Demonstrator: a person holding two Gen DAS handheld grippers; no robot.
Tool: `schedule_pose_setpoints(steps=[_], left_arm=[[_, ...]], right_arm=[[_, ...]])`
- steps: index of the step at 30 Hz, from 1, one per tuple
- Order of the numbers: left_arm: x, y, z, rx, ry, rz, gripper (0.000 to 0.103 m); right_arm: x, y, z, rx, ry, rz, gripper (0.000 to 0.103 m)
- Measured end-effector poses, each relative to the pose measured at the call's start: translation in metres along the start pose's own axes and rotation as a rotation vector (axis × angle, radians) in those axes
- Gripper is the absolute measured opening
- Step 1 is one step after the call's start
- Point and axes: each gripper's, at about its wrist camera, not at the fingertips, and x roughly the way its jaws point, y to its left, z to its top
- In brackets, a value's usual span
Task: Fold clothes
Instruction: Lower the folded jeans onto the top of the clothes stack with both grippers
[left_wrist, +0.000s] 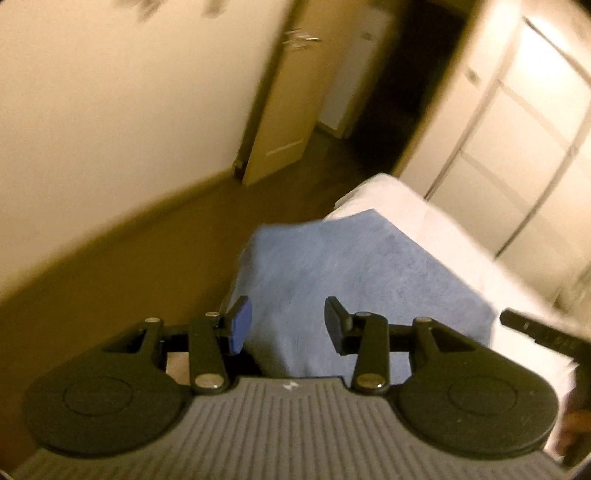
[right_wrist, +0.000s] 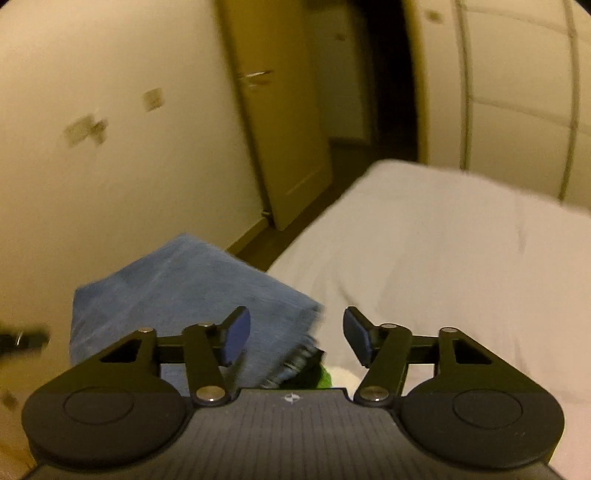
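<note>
Left claw (left_wrist: 288, 325): jaws apart, nothing between them, held above the blue cloth.
Right claw (right_wrist: 295, 338): jaws apart, gripping nothing, just right of the cloth's near corner.
Blue towel (left_wrist: 351, 280): lies folded on the near corner of the bed, one edge hanging toward the floor; blurred in both views.
Bed (right_wrist: 424, 251): white sheet, runs toward the wardrobe.
Green item (right_wrist: 325, 376): peeks out beside the towel; too hidden to name.
Door (right_wrist: 280, 122): stands ajar.
</note>
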Motion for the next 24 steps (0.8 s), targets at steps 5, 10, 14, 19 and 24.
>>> schedule_pose_setpoints(steps=[5, 10, 14, 19, 24], left_arm=[[0.051, -0.033, 0.028, 0.166, 0.046, -0.008, 0.034], [0.093, -0.034, 0.017, 0.292, 0.115, -0.01, 0.03], [0.12, -0.034, 0.009, 0.385, 0.155, -0.042, 0.033], [0.149, -0.021, 0.001, 0.339, 0.204, -0.099, 0.035], [0.163, -0.02, 0.001, 0.326, 0.206, -0.09, 0.035]], right_arm=[[0.017, 0.057, 0.002, -0.173, 0.097, -0.016, 0.059], [0.022, 0.091, -0.015, -0.247, 0.152, -0.059, 0.059], [0.033, 0.107, -0.036, -0.248, 0.211, -0.089, 0.064], [0.066, 0.085, -0.056, -0.158, 0.272, -0.089, 0.07], [0.074, 0.074, -0.052, -0.08, 0.29, -0.05, 0.075]])
